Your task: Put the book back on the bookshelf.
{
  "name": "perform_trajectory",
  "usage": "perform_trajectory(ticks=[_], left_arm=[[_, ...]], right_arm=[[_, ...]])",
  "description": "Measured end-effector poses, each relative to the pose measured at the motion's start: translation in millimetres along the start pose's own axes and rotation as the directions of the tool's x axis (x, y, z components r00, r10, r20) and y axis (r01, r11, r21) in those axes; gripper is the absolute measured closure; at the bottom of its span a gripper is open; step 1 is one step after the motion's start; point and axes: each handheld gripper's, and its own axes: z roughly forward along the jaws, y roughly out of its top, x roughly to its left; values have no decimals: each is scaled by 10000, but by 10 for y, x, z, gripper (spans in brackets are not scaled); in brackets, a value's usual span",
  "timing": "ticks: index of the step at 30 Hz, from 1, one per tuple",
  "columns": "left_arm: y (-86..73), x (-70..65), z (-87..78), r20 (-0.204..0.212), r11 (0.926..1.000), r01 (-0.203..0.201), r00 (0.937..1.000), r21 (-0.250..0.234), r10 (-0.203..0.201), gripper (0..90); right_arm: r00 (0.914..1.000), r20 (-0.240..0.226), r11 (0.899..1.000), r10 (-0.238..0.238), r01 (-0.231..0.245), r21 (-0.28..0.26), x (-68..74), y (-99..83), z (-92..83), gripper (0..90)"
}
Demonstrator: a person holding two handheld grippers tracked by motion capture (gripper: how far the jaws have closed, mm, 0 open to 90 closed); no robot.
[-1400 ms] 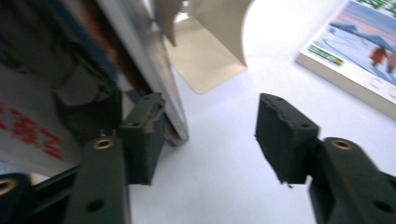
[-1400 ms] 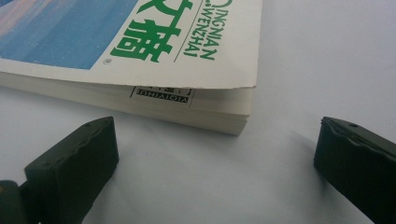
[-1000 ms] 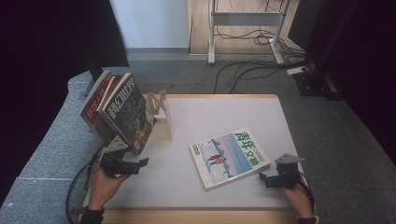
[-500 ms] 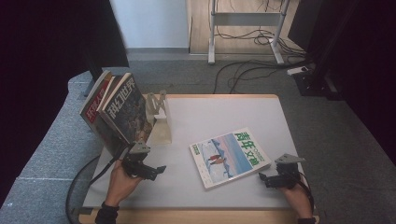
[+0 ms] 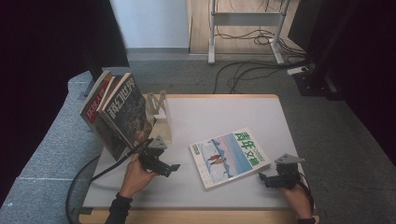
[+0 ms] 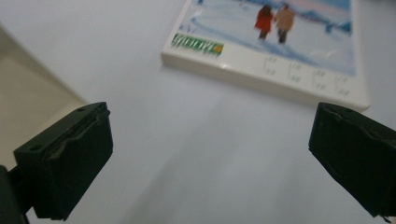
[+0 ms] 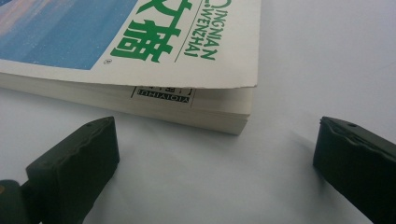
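Two grippers sit low in the high view, both empty. Left gripper at lower left of centre, held in a hand, jaws spread wide after just opening, nothing between them; it points toward the near left corner of the magazine, near but not touching. In the left gripper view that magazine lies flat at the top, bare table between the jaws. Right gripper at lower right, jaws apart, just beside the magazine's near right corner; in the right gripper view the corner lies ahead of the jaws, no contact. Magazine lies flat, cover up, centre-right on the table. Farther back at left, several books lean tilted against a pale stand.
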Motion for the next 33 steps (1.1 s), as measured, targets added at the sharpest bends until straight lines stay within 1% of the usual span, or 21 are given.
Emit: perform_trajectory(ticks=[3, 4, 5, 6, 7, 9, 12, 14, 16, 17, 19, 20, 22, 25, 26, 27, 28, 29, 33], left_arm=[[24, 27, 54, 66, 10000, -30, 10000, -74, 31, 10], [45, 16, 70, -89, 9998, -198, 9998, 102, 199, 10], [72, -9, 87, -285, 9983, -494, 9983, 310, 503, 5], [94, -31, 102, -318, 9971, -657, 9973, 390, 669, 2], [135, -48, 121, -146, 9965, -735, 9971, 399, 741, 0], [204, -90, 160, -222, 9951, -894, 9957, 430, 904, 0], [300, -129, 232, -198, 9918, -1131, 9932, 602, 1145, 0], [355, -139, 293, 4, 9905, -1203, 9927, 660, 1206, 0], [403, -150, 365, 78, 9896, -1267, 9919, 679, 1265, 0], [423, -143, 397, 203, 9905, -1212, 9925, 650, 1202, 0], [468, -147, 464, 175, 9880, -1325, 9912, 793, 1316, 0], [494, -155, 503, 187, 9852, -1444, 9895, 926, 1433, 0], [535, -156, 575, 343, 9857, -1423, 9896, 899, 1398, 0], [593, -149, 690, 267, 9800, -1642, 9864, 1125, 1622, 0], [602, -135, 726, 302, 9808, -1639, 9864, 1053, 1616, 0], [610, -110, 758, 374, 9832, -1520, 9881, 1008, 1489, 0], [612, -87, 790, 335, 9843, -1456, 9892, 1000, 1429, 0], [610, -58, 827, 252, 9828, -1505, 9886, 1072, 1486, 0], [594, 16, 941, 173, 9803, -1482, 9890, 1303, 1472, 0]], right_arm=[[10000, 1, 10000, -16, 16, -27, 6, -2, -6, 9], [10000, -17, 10000, -7, 7, -36, 8, -2, -8, 11], [10000, -19, 10000, -7, 7, -60, 7, -3, -9, 12], [10000, -24, 10000, -4, 4, -67, 9, -4, -11, 14], [10000, -10, 10000, -14, 14, -79, 10, -4, -12, 15], [10000, -63, 10000, -3, 3, -90, 19, -5, -17, 12], [9998, -168, 9998, 58, -62, -213, 34, -8, -29, 8], [9998, -180, 9997, 49, -53, -232, 38, -9, -38, 8], [9999, -150, 9996, 42, -46, -264, 40, -6, -56, 8], [9999, -153, 9995, 43, -47, -302, 39, -3, -68, 8], [9999, -110, 9993, 13, -17, -376, 42, 8, -98, 8], [9999, -119, 9992, 6, -11, -395, 44, 15, -115, 8], [10000, -79, 9989, -16, 12, -475, 52, 27, -138, 9], [10000, -15, 9986, -63, 62, -529, 71, 41, -159, 22], [10000, -13, 9986, -83, 82, -517, 74, 43, -160, 26], [9999, -26, 9986, -127, 125, -516, 77, 46, -158, 28], [9999, -33, 9986, -138, 136, -508, 81, 48, -154, 32], [9999, -46, 9987, -99, 97, -500, 88, 50, -147, 37], [9998, -132, 9989, -142, 135, -458, 107, 59, -101, 42]])
